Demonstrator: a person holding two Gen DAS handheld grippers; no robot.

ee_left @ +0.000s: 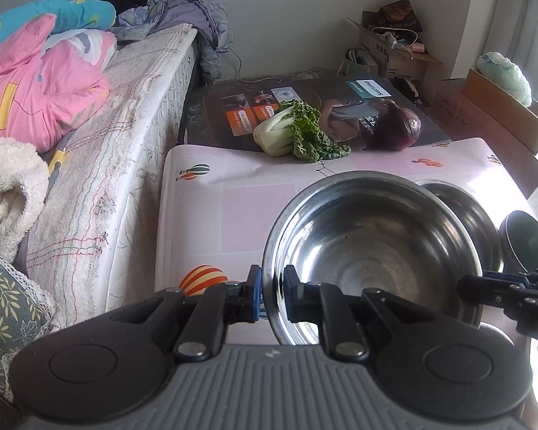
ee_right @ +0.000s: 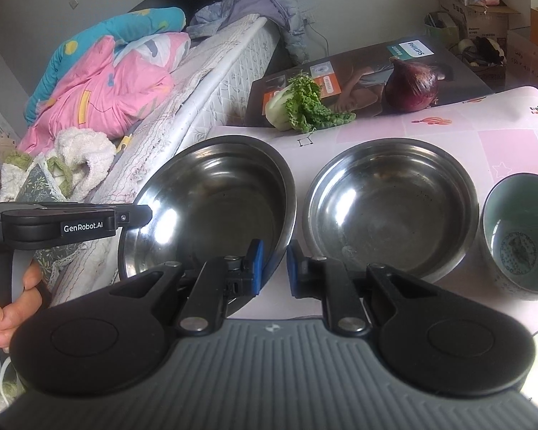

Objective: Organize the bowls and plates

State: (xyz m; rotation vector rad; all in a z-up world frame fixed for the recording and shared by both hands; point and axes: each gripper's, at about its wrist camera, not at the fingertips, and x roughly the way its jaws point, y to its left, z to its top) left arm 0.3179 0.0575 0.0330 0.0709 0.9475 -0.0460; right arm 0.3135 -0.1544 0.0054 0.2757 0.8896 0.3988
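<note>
A large steel bowl (ee_left: 369,243) (ee_right: 211,200) hangs tilted above the pink tablecloth, held from both sides. My left gripper (ee_left: 272,288) (ee_right: 149,213) is shut on its left rim, which runs between the blue pads. On the opposite rim my right gripper (ee_right: 275,268) (ee_left: 462,285) is shut too. A second steel bowl (ee_right: 391,208) (ee_left: 462,208) rests on the table just right of the held one. Further right stands a green ceramic cup (ee_right: 520,229) (ee_left: 527,240).
Bok choy (ee_right: 297,107) and a red onion (ee_right: 412,86) lie on a flat Philips box (ee_right: 358,68) behind the table (ee_left: 215,197). A bed (ee_left: 125,125) with bedding runs along the left. Cardboard boxes (ee_left: 398,46) stand at the back right. A hand (ee_right: 3,308) holds the left gripper's handle.
</note>
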